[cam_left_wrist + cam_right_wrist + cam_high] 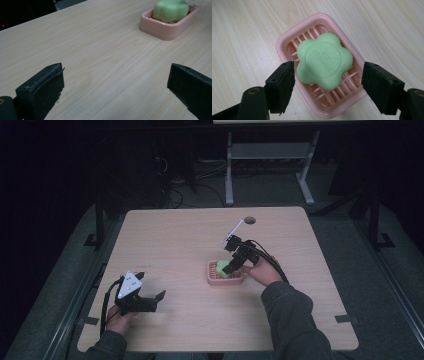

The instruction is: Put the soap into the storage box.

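Pale wood-grain counter (190, 250) under a dark room, and both claws are on show. Right claw (231, 268) hangs over the pink soap dish (287, 41), tipped downward, its jaws spread wide on either side of the green flower-shaped soap (324, 63). One jaw sits just beside the soap's edge, the other stands clear of it, so nothing is gripped. Soap lies flat on the dish's ribbed floor, embossed lettering on top, too fine to read. Dish rests right of the counter's centre, long side running across.

Over to the left claw (151, 298), low at the near left corner of the counter, jaws released and wide apart with bare wood between them. From its own view the dish and soap (171, 10) sit well off, up at the far right. Behind the counter, a grey frame's legs (229, 175) stand on the floor among loose cables.
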Demonstrator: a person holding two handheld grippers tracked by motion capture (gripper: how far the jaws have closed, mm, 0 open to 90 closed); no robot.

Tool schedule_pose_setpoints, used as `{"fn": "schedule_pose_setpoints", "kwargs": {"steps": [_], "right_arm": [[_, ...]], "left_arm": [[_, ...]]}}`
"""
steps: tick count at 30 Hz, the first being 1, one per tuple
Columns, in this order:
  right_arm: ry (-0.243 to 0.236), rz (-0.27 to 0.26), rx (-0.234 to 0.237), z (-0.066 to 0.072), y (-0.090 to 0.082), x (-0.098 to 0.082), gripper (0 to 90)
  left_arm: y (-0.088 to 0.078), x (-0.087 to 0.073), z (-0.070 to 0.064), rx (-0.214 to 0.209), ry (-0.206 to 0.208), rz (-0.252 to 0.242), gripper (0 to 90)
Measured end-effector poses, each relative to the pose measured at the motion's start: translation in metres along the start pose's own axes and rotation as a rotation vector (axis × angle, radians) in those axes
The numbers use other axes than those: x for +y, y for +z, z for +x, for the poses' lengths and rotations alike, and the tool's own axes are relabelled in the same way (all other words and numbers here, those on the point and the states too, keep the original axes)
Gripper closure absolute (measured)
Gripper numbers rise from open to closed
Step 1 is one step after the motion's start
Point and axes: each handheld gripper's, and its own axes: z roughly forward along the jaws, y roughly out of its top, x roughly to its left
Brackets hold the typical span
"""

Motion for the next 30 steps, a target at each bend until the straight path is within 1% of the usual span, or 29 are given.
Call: {"fn": "schedule_pose_setpoints", "kwargs": {"steps": [10, 15, 18, 20, 26, 30], "right_arm": [[0.009, -0.018, -0.003, -0.001, -0.011, -0.008, 26.6], [0.016, -0.019, -0.010, -0.003, -0.015, -0.014, 26.6], [0.030, -0.019, -0.011, -0.005, -0.017, -0.018, 26.7], [0.030, -0.011, -0.011, -0.005, -0.019, -0.020, 26.7], [0.029, -0.018, -0.016, -0.005, -0.025, -0.025, 26.8], [0.038, -0.018, -0.018, -0.006, -0.028, -0.030, 26.8]], "left_arm": [[0.001, 0.000, -0.001, -0.002, -0.004, 0.000, 0.2], [0.001, 0.000, -0.001, -0.001, -0.002, 0.002, 0.2], [0.001, 0.000, -0.001, -0.001, -0.001, 0.004, 0.2], [0.001, 0.000, -0.001, -0.001, 0.000, 0.005, 0.2], [0.001, 0.000, -0.001, -0.001, -0.002, 0.005, 0.2], [0.001, 0.000, -0.001, -0.002, 0.001, 0.007, 0.2]]}}
